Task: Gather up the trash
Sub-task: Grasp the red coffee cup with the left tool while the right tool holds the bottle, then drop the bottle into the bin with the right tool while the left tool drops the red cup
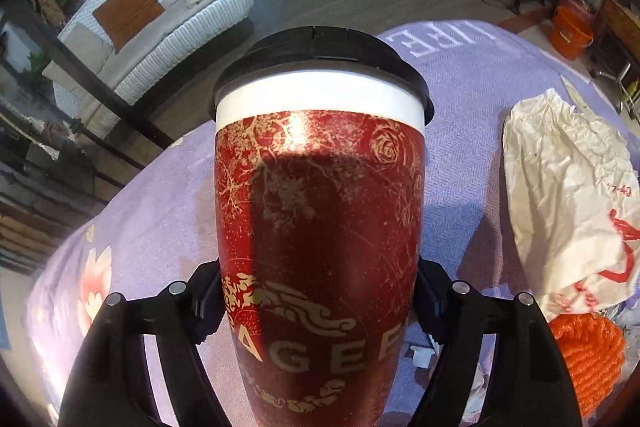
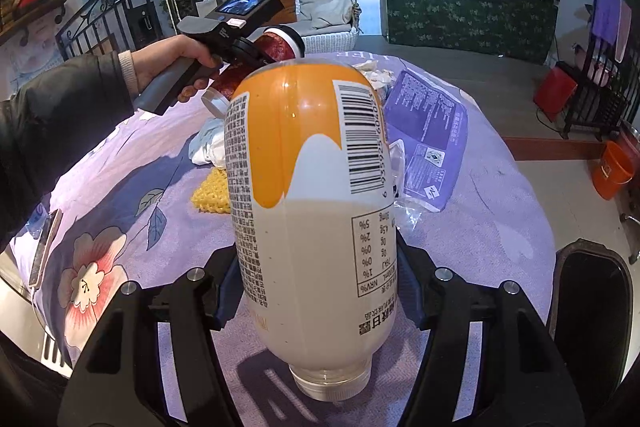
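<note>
The red paper cup with gold floral print, white rim band and black plastic lid (image 1: 320, 227) sits between the fingers of the left gripper (image 1: 318, 303); both black pads bear on the cup wall at 9 and 3 o'clock, so the claw is clenched on the cup. The cup fills the centre of the left wrist view, lid toward 12 o'clock, above the round table covered by a lilac flower-print cloth (image 1: 460, 131).

The cream and orange labelled plastic bottle with barcode (image 2: 316, 187) is grasped by the right gripper (image 2: 316, 291); its pads press the bottle body from both sides, the capless clear neck lying toward 6 o'clock.

Left wrist view only:
- crumpled white paper bag with red print (image 1: 568, 195) at 3 o'clock
- orange knitted mat (image 1: 588, 359) at 4 o'clock

Right wrist view only:
- the person's left hand (image 2: 168, 67) at 10 o'clock, gripping the grey handle of the left gripper, the red cup partly visible beyond it
- yellow knitted mat (image 2: 212, 195) at 9 o'clock, touching the bottle outline
- flat purple printed pouch (image 2: 432, 143) at 2 o'clock
- black bin opening (image 2: 592, 307) at 4 o'clock, beside the table edge

Both views show an orange plastic bucket (image 1: 570, 33) on the floor, well apart from the table, and a white wicker swing seat (image 1: 160, 23) beyond the table
</note>
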Tool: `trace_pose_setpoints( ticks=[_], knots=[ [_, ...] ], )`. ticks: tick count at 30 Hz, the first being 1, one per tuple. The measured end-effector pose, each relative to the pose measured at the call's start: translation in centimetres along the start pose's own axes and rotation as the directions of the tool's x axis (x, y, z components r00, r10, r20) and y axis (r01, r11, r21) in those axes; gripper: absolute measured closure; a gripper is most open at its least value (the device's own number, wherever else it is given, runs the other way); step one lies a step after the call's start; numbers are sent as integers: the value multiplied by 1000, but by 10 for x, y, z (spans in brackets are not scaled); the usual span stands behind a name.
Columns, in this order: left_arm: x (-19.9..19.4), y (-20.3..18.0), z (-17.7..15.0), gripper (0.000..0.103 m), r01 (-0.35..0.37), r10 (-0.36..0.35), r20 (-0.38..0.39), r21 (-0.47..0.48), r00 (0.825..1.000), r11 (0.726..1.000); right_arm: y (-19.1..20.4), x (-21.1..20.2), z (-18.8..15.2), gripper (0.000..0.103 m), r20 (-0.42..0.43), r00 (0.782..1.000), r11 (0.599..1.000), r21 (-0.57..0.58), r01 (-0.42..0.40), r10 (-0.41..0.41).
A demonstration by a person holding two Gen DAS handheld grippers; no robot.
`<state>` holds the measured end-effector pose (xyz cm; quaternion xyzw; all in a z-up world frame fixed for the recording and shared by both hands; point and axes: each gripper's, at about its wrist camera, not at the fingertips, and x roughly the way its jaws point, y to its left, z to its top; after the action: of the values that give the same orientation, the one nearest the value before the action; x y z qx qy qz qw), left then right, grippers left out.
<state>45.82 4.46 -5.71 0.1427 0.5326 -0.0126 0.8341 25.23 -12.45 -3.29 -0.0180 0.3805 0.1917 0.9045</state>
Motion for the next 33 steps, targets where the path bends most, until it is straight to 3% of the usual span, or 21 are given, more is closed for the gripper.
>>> trace_pose_setpoints(
  ticks=[7,11,16,21,26,33],
  knots=[
    [-56,12,-40,30,38,-23,163,-89,986,995,-4,-13,-7,40,28,1000,1000,24,0,-1],
    [-99,10,-74,29,55,-21,271,-121,962,991,-8,-19,-15,40,39,999,998,56,-10,8],
    [-143,0,-115,29,135,-67,370,-162,927,977,-8,-31,-23,40,61,998,998,70,-3,-1],
    [-167,-30,-150,29,192,-123,421,-125,899,974,-11,-45,-32,40,81,997,996,92,7,-14],
    [-184,-64,-174,29,286,-228,456,-62,860,956,-23,-62,-45,40,105,993,991,129,44,-58],
    [-200,-131,-175,29,425,-404,449,59,797,903,-89,-98,-64,40,112,965,947,249,202,-235]
  ],
)
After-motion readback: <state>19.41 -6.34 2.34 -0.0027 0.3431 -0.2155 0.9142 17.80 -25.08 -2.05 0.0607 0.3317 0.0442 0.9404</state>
